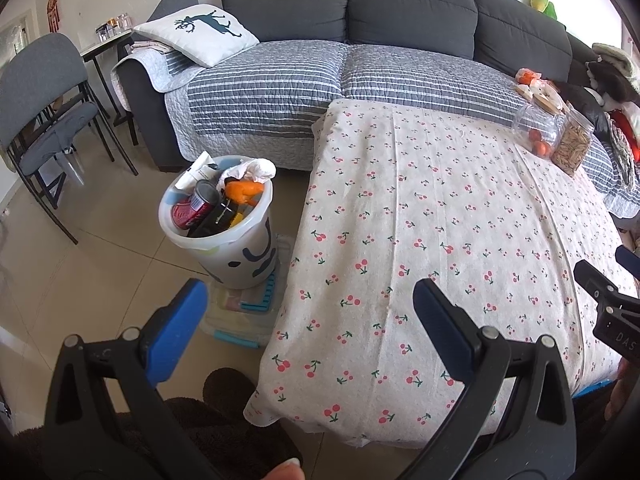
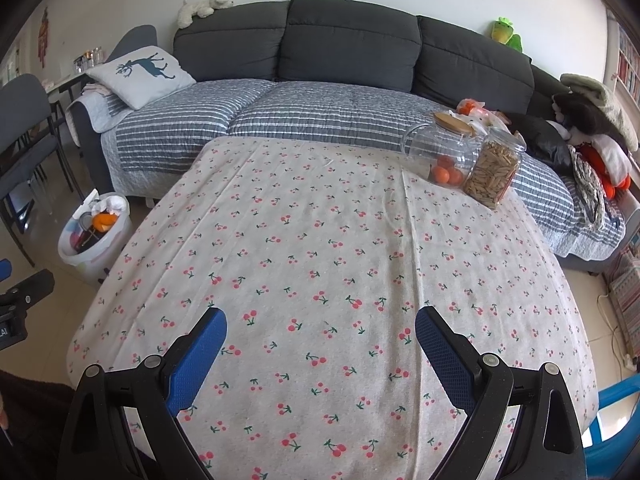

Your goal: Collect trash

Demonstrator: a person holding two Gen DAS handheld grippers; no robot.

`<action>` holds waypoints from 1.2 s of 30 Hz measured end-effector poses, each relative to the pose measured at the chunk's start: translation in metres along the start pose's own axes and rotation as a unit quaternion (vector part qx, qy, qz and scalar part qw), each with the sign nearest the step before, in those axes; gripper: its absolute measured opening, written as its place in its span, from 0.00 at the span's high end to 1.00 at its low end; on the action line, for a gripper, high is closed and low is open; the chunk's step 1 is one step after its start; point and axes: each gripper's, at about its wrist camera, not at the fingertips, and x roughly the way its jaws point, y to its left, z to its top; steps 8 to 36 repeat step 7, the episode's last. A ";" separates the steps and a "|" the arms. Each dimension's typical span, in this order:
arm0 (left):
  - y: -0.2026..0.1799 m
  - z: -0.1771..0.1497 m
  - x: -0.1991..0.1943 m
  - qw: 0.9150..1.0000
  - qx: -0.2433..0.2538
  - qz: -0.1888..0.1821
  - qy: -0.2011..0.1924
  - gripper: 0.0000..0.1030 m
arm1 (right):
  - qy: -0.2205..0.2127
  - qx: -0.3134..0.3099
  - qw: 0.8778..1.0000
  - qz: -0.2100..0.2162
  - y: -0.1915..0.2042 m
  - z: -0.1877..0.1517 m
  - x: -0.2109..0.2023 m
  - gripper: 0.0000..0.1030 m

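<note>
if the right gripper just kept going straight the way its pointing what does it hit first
Probably the cherry-print tablecloth: the open right gripper points along and slightly down at it, with nothing nearer between the fingers. The jars sit farther off and to the right. Depth is hard to judge here.

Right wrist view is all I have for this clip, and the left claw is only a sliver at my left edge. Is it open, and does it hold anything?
Observer: The left claw is open and empty, hovering at the near left edge of the cherry-print cloth.
Operator: The bin is tiny for me. What is in it?
Observer: The bin is filled to the rim, with a red can, something orange and crumpled white paper on top.
Operator: Does it stand on the floor?
Observer: No, it stands on clear lidded boxes with blue clips.
</note>
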 end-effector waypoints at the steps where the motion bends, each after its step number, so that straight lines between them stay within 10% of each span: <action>1: 0.000 0.000 0.000 1.000 -0.001 -0.002 0.001 0.01 | 0.002 -0.001 1.000 0.000 0.000 0.000 0.001 0.06; 36: 0.008 0.005 0.000 1.000 -0.014 -0.020 0.017 0.01 | 0.011 0.009 1.000 0.020 -0.009 0.002 0.012 0.06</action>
